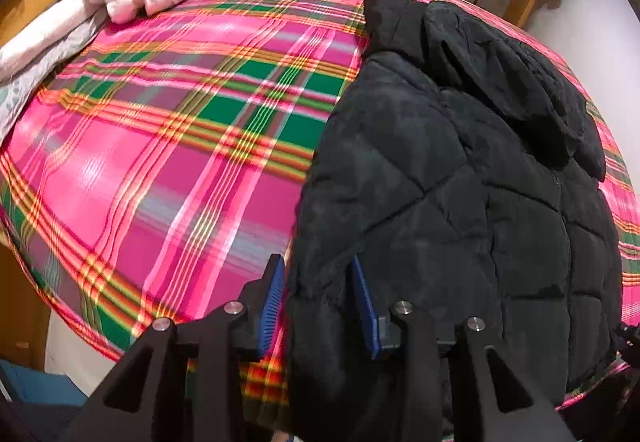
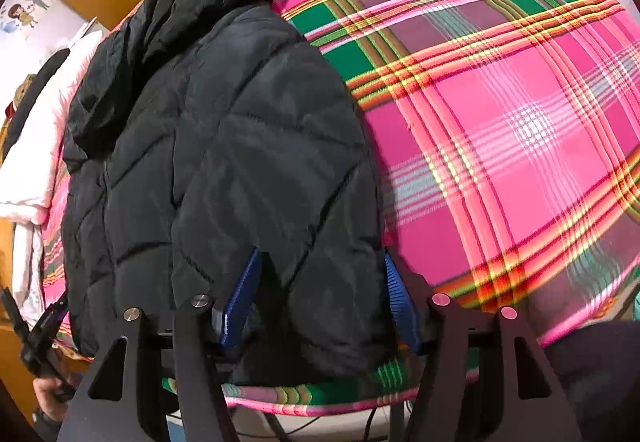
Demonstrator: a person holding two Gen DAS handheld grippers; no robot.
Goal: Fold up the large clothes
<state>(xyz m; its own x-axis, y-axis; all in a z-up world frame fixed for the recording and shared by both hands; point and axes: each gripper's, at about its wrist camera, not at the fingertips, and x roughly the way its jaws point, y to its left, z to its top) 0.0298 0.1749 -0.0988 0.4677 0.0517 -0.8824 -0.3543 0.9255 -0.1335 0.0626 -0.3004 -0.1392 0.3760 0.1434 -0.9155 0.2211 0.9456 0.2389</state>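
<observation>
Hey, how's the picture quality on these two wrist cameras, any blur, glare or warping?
Left wrist view: strong fisheye bulge bends the plaid bedspread, with motion blur along its near edge; black jacket is dark, with quilting just visible. Right wrist view: same warping, a bright washed-out patch on the bedspread, blur at lower right; jacket reasonably sharp.

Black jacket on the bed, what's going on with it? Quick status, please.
Left gripper and right gripper open, straddling hem corners. Black puffer jacket flat on plaid bedspread, sleeves folded in. Nothing in the way.
</observation>
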